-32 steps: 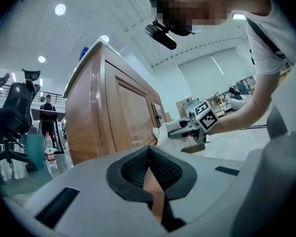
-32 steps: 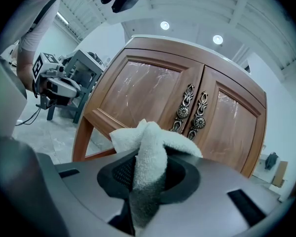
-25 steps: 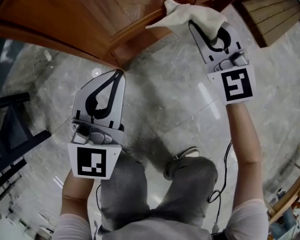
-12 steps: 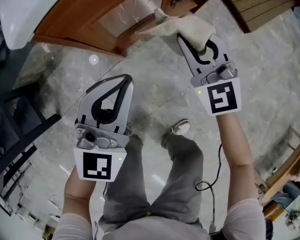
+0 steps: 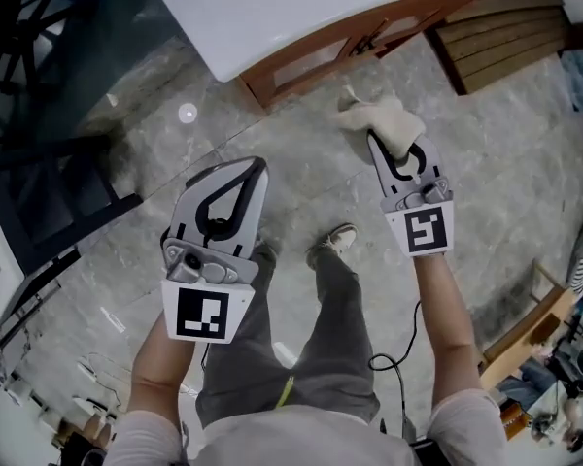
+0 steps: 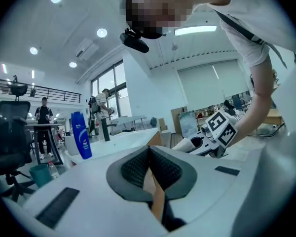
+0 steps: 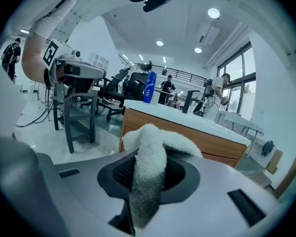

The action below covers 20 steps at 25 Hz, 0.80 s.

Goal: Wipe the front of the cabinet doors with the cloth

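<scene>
The wooden cabinet [image 5: 316, 54] with a white top [image 5: 301, 3] stands at the top of the head view, its door fronts [image 7: 222, 138] also ahead in the right gripper view. My right gripper [image 5: 374, 142] is shut on the white cloth [image 5: 379, 119], a short way off the cabinet over the floor. The cloth [image 7: 150, 167] bulges out between the jaws in the right gripper view. My left gripper [image 5: 259, 166] is shut and holds nothing, lower left of the cabinet; its pads [image 6: 149, 168] meet in the left gripper view.
A blue bottle [image 6: 80, 135] stands on the cabinet top. A dark chair frame [image 5: 49, 202] is at the left, wooden slats [image 5: 500, 37] at the upper right. The person's legs and a shoe [image 5: 336, 243] are on the grey marble floor between the grippers.
The view has pulled back and up from the cabinet. My right gripper with the cloth has come away from the door front, and the white top now shows.
</scene>
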Tool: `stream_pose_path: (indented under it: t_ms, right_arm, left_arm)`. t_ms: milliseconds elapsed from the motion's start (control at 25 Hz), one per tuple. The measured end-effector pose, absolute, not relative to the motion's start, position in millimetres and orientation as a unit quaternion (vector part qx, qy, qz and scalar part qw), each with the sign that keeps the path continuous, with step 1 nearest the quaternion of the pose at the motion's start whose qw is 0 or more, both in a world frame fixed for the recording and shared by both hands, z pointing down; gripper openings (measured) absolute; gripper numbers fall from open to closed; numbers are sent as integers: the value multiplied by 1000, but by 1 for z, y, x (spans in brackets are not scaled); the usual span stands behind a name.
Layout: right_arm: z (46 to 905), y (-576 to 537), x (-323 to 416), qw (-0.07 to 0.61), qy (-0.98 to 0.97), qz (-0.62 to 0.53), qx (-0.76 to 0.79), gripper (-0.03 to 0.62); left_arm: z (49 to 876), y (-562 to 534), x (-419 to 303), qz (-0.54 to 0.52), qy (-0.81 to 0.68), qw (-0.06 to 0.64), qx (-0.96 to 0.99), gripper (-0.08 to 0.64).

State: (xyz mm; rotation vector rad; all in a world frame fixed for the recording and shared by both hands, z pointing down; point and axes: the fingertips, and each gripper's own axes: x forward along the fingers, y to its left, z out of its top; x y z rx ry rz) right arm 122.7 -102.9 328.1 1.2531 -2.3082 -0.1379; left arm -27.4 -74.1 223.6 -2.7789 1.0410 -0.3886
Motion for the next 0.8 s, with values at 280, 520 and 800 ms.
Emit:
stream_pose_path:
  t_ms: [280,520,800]
  right_arm:
    - [227,-87,89,244,-843,-26,478,103]
    - [145,-81,74,226,-844,-36,485,103]
    - [60,-78,64,219,-849,-49,479,103]
  left_arm:
    - [140,-64,-65,-143,353,40,-924,18]
    - [72,-60,-61,-130,349,48,-927,18]
    - [-4,-65,-56,-109,367,71,-921,18]
